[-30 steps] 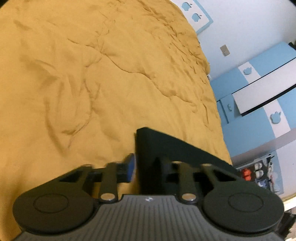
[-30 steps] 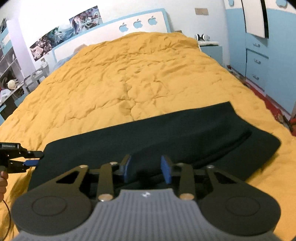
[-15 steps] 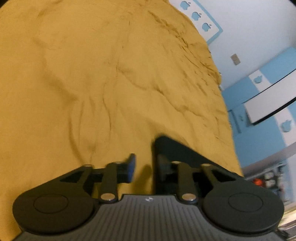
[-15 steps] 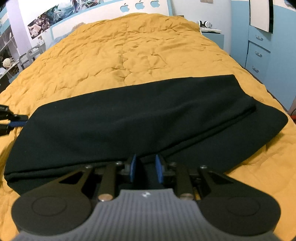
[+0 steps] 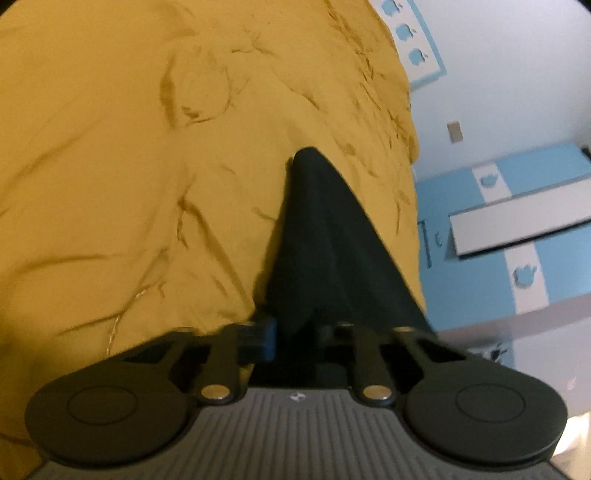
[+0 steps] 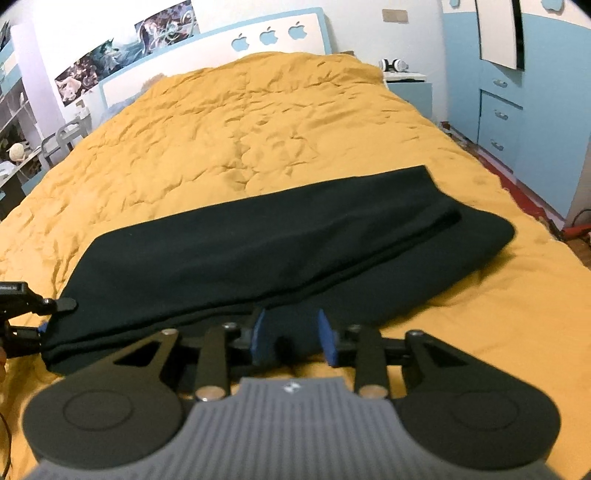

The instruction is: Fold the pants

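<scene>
Black pants point(image 6: 277, 240) lie folded lengthwise across a mustard-yellow bed cover point(image 6: 258, 129). My right gripper point(image 6: 294, 341) sits at their near long edge. Its jaws are opening, the blue pads stand apart, and the cloth edge lies between them unpressed. At the far left my left gripper point(image 6: 55, 315) clamps the pants' left end. In the left wrist view the pants point(image 5: 321, 240) run forward as a dark wedge out of my left gripper point(image 5: 295, 328). Its jaws are closing on the cloth, which hides the right finger.
A headboard point(image 6: 269, 35) with apple cut-outs stands at the far end. Blue drawers point(image 6: 498, 122) and a nightstand with headphones point(image 6: 397, 66) line the right side. A chair and shelves point(image 6: 62, 136) stand at the left. The bed cover point(image 5: 110, 147) beyond the pants is bare.
My left gripper let its jaws apart beside the pants' end, then closed on it again and shifted. My right gripper drew back to the near edge and its pads spread wider.
</scene>
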Demonstrator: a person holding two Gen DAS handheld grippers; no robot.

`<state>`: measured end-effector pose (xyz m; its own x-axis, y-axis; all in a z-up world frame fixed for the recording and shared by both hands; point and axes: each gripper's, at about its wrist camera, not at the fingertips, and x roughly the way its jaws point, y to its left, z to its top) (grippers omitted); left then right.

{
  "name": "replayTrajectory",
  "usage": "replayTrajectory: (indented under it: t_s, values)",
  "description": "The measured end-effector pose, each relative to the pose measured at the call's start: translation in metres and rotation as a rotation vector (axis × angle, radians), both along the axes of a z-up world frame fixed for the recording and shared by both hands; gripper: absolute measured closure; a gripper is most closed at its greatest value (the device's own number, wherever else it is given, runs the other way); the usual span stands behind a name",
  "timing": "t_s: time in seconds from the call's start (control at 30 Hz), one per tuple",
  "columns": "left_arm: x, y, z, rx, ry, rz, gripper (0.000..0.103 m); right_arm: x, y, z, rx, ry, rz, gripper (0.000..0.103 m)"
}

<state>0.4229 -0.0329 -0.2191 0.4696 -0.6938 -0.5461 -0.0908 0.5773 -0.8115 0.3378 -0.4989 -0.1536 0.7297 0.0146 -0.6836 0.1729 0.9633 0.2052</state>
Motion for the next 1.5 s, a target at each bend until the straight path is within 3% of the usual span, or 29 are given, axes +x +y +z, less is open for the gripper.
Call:
replayTrajectory:
  t_s: [0.13, 0.23, 0.47, 0.7, 0.77, 0.87, 0.93, 1.07, 1.1, 1.13, 1.23, 1.37, 1.5]
  values:
    - [-0.003, -0.007, 0.028, 0.027, -0.055, 0.035, 0.094, -0.009, -0.007, 0.005, 0.004, -0.005, -0.028, 0.073]
    - [0.001, -0.009, 0.052, 0.086, -0.011, 0.058, 0.095, -0.014, -0.003, 0.01, -0.061, -0.001, -0.024, 0.073]
    - [0.003, -0.006, 0.099, 0.207, -0.043, 0.009, 0.095, -0.016, 0.004, 0.022, -0.078, -0.006, 0.008, 0.073]
    - [0.006, -0.009, 0.074, 0.247, 0.01, -0.038, 0.093, 0.002, 0.019, 0.024, -0.031, 0.006, 0.077, 0.073]
    - [0.005, -0.01, 0.067, 0.259, 0.019, -0.052, 0.092, 0.012, 0.03, 0.025, -0.05, 0.012, 0.114, 0.083]
    - [0.009, -0.011, 0.06, 0.262, 0.022, -0.082, 0.084, 0.03, 0.048, 0.025, -0.073, 0.004, 0.194, 0.089]
    - [0.009, -0.01, 0.054, 0.269, 0.016, -0.093, 0.072, 0.041, 0.058, 0.022, -0.084, 0.009, 0.228, 0.097]
    - [0.012, -0.003, 0.043, 0.249, 0.018, -0.073, 0.071, 0.06, 0.071, 0.008, -0.094, 0.042, 0.259, 0.098]
    - [0.012, -0.001, 0.041, 0.235, 0.018, -0.068, 0.073, 0.065, 0.072, 0.002, -0.096, 0.063, 0.26, 0.098]
    - [0.011, 0.001, 0.042, 0.226, 0.01, -0.062, 0.083, 0.068, 0.073, -0.004, -0.098, 0.087, 0.261, 0.098]
    - [0.008, -0.003, 0.056, 0.239, -0.047, -0.071, 0.092, 0.071, 0.074, -0.011, -0.093, 0.113, 0.271, 0.098]
    - [0.002, -0.03, 0.093, 0.338, -0.131, -0.133, 0.094, 0.072, 0.072, -0.003, -0.084, 0.103, 0.264, 0.095]
    - [-0.004, -0.07, 0.127, 0.355, -0.181, -0.21, 0.094, 0.069, 0.071, 0.012, -0.073, 0.101, 0.266, 0.09]
